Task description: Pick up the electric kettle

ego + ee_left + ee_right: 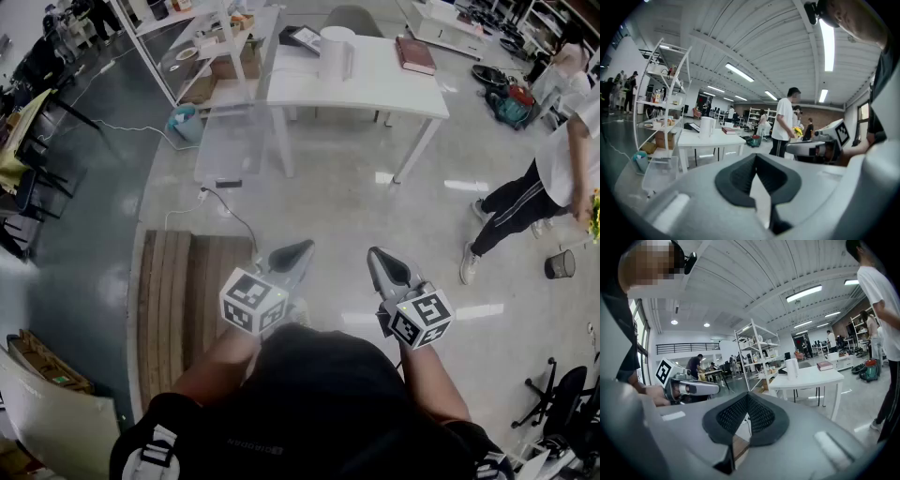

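Observation:
The electric kettle (335, 52) is a tall white cylinder standing on the white table (375, 89) at the far side of the room. It also shows small in the left gripper view, kettle (707, 126), and in the right gripper view, kettle (791, 368). My left gripper (298, 251) and right gripper (380, 255) are held side by side in front of my body, well short of the table, pointing towards it. Both have their jaws together with nothing between them, as seen on the left gripper (756, 157) and right gripper (747, 395).
A red book (414, 53) and a tablet (305, 37) lie on the table. A glass shelf unit (211, 47) stands to its left. A wooden pallet (187, 300) with a cable lies on the floor at my left. A person (553, 178) stands at right near a small bin (560, 264).

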A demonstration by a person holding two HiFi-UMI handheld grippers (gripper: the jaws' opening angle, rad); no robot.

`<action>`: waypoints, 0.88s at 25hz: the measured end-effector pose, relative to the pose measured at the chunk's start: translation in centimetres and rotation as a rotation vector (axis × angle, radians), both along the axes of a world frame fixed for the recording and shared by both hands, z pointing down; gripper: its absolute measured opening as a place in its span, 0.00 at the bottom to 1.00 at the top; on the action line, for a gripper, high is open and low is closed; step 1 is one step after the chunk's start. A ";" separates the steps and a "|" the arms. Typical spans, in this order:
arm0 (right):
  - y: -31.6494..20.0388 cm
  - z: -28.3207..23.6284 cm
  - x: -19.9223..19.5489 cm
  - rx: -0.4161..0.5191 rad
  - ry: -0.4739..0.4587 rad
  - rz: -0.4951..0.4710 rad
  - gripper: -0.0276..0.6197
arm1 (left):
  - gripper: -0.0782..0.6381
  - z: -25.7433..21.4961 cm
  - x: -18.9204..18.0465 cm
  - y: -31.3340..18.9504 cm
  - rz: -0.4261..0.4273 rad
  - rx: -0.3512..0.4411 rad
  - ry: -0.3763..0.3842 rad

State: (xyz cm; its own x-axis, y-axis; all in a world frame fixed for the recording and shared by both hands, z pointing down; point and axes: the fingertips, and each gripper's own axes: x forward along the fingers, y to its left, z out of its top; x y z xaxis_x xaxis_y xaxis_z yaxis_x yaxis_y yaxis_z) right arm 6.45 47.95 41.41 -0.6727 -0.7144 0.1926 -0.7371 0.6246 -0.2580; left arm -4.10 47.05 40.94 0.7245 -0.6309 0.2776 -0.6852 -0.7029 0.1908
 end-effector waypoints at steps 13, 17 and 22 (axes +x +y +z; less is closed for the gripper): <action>-0.5 0.3 -0.4 -0.019 -0.010 -0.001 0.05 | 0.11 0.0 -0.2 -0.5 0.001 -0.003 0.003; -0.8 0.2 -0.8 -0.031 -0.052 -0.005 0.05 | 0.11 0.2 -0.2 -0.8 0.004 -0.015 0.009; -1.2 1.1 -1.6 -0.048 -0.035 -0.027 0.05 | 0.12 1.4 -0.3 -1.1 0.011 -0.043 -0.016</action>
State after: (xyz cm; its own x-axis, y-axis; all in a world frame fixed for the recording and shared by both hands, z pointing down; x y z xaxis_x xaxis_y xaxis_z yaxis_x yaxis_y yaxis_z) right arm 4.85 46.77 42.47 -0.6988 -0.6860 0.2025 -0.7099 0.6306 -0.3136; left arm -4.42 46.00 42.32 0.7268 -0.6098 0.3161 -0.6804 -0.7020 0.2103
